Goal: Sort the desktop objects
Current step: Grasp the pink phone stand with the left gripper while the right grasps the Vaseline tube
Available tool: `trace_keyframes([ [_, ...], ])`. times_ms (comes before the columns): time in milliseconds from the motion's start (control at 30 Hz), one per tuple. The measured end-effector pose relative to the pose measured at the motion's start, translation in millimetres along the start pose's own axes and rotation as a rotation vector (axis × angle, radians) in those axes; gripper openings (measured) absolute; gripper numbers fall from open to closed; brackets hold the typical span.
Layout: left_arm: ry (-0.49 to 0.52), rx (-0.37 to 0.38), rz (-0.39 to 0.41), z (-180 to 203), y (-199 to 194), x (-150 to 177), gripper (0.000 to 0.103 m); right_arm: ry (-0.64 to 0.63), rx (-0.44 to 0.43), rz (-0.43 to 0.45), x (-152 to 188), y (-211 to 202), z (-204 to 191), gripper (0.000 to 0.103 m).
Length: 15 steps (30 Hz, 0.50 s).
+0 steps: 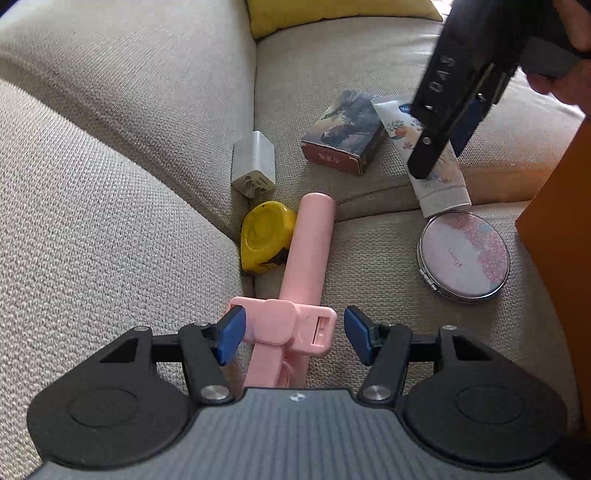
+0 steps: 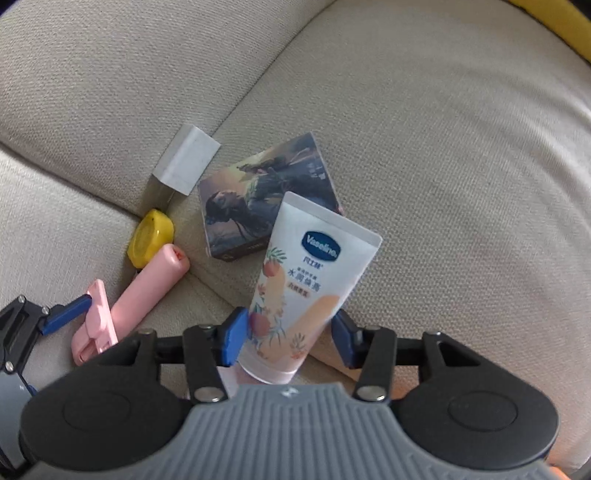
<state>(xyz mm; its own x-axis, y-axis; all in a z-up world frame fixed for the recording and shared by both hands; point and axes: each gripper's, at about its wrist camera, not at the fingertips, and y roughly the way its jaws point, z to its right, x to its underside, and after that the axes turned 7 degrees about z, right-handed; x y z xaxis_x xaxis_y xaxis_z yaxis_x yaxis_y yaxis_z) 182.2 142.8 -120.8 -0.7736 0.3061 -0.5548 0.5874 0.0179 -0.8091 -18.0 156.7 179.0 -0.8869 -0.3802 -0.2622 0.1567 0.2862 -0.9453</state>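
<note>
A pink selfie stick lies on the beige sofa seat, its clamp head between the pads of my left gripper, which is open around it, the left pad close to the clamp, the right pad apart. My right gripper straddles a white Vaseline tube, its pads at the tube's sides; the tube also shows in the left wrist view. The right gripper shows there as well, and the selfie stick shows in the right wrist view.
A yellow tape measure, a white charger and a picture box lie near the seat seam. A round compact mirror lies right. An orange box stands at far right. A yellow cushion is behind.
</note>
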Motion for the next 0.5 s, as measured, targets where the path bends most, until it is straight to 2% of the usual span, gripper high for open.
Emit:
trace_keyframes([
  [67,0.018,-0.006,0.007,1,-2,3,0.068,0.023,0.000,-0.003,-2,3,0,0.053],
  [133,0.026,-0.013,0.010,0,-5,6,0.061,0.011,-0.005,0.009,-2,1,-2,0.051],
  [233,-0.019,0.026,0.017,-8,-14,10,0.054,-0.019,-0.007,0.028,3,-6,-8,0.050],
  [367,-0.055,0.048,0.033,-16,-25,16,0.052,-0.038,-0.029,0.048,9,-18,-12,0.049],
  [500,-0.103,0.051,0.067,-26,-36,16,0.029,-0.085,-0.015,0.065,14,-28,-18,0.048],
])
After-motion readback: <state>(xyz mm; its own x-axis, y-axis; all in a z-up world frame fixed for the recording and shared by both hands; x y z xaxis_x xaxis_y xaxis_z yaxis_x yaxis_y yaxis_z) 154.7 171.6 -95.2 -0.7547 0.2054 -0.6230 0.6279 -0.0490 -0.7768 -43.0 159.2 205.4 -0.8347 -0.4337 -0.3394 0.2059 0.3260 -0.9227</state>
